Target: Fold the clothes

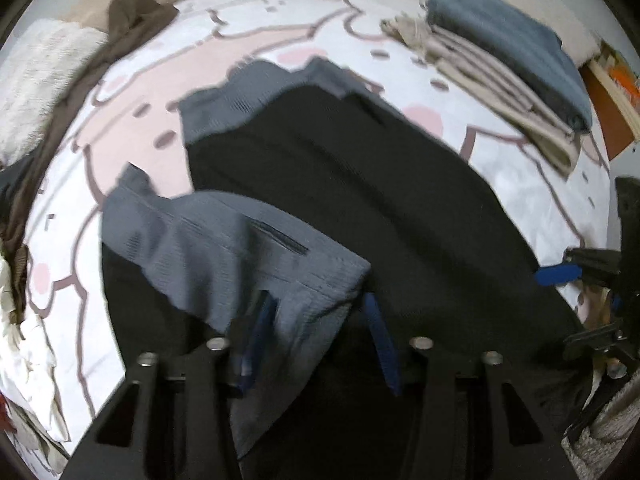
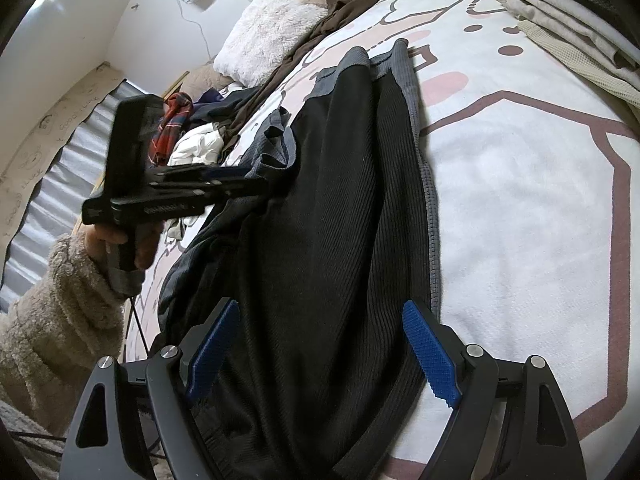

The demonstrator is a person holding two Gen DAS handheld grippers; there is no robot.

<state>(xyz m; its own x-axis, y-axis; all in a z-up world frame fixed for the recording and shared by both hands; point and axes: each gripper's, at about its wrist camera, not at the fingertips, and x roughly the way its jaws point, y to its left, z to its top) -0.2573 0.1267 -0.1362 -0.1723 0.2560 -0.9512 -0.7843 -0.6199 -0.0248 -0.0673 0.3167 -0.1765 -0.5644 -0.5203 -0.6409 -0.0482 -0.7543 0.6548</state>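
Note:
A black ribbed top [image 1: 360, 184] with grey sleeves lies lengthwise on the bed cover [image 2: 520, 200]. One grey sleeve [image 1: 224, 248] is folded in over the black body. My left gripper [image 1: 320, 342] points steeply down at that sleeve; its pads stand apart, with the sleeve's end between them and draped over the left finger. In the right wrist view the left gripper [image 2: 256, 184] has its tips at the bunched grey sleeve [image 2: 276, 148]. My right gripper [image 2: 320, 306] is wide open over the hem of the top [image 2: 328, 200], gripping nothing. It also shows at the side as the right gripper [image 1: 554, 308].
A stack of folded clothes [image 1: 500, 64], beige under blue, sits at the far right of the bed. A brown garment [image 1: 132, 8] and a fluffy white pillow [image 2: 264, 40] lie at the head end. Loose unfolded clothes [image 2: 188, 132] are heaped at the left edge. A fleece sleeve [image 2: 60, 300] holds the left gripper.

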